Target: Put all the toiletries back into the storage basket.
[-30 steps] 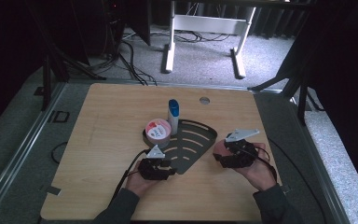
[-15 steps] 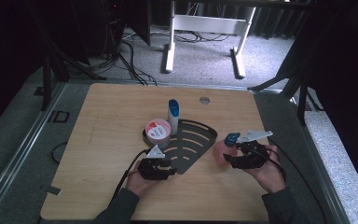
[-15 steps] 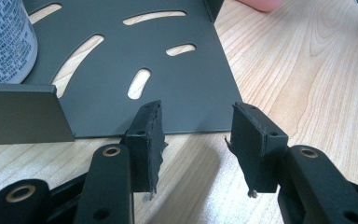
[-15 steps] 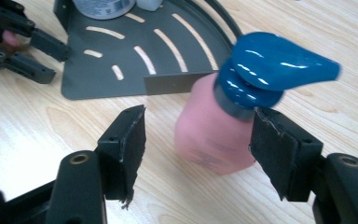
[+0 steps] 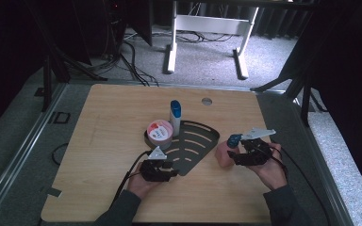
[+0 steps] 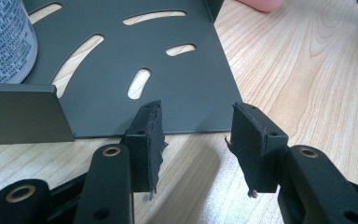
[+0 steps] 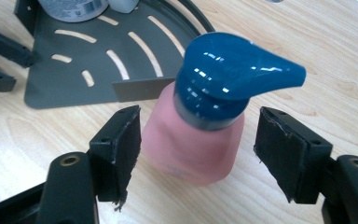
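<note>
Right gripper view, right tongs (image 7: 198, 154) just opening, pump bottle (image 7: 200, 130) between, untouched, left tongs (image 6: 196, 140) half-open, empty.

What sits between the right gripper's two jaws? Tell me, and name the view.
The pink pump bottle with the blue pump head stands upright between the right gripper's jaws, which have just been opening; both pads stand off it. The right gripper view shows it.

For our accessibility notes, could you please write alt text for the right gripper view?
A pink pump bottle with a blue pump head stands on the wooden table between the right gripper's open black jaws, neither pad touching it. Behind lies a dark slotted corner tray.
</note>
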Action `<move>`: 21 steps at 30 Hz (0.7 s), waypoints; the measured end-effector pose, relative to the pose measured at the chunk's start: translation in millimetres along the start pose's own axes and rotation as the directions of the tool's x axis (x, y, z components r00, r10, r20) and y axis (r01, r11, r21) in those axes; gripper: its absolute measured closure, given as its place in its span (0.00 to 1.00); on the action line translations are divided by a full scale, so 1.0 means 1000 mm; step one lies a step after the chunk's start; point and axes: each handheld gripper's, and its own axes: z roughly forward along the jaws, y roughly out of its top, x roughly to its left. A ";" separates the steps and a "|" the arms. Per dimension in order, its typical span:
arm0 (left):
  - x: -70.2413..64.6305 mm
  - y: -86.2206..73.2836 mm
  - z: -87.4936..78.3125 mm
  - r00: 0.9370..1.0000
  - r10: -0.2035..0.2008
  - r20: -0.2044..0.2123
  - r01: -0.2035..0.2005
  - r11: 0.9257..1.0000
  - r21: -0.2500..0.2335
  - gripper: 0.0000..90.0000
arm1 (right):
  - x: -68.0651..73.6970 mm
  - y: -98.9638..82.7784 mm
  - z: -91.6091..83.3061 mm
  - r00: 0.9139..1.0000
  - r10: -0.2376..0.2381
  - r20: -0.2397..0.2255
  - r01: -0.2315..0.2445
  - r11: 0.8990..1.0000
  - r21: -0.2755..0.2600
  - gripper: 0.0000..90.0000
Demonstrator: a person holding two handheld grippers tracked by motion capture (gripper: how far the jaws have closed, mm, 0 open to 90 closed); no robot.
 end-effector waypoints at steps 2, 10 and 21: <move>0.000 0.000 0.000 1.000 0.000 0.000 0.000 1.000 0.000 0.60 | -0.002 0.000 0.002 1.000 0.004 -0.002 -0.004 1.000 -0.002 0.34; 0.000 0.000 0.000 1.000 0.000 0.000 0.000 1.000 0.000 0.60 | -0.007 0.006 0.019 1.000 0.008 -0.002 -0.008 1.000 -0.008 0.32; 0.000 0.000 0.000 1.000 -0.001 0.001 0.001 1.000 0.000 0.60 | -0.010 0.009 0.033 1.000 0.016 -0.018 -0.016 0.999 -0.032 0.31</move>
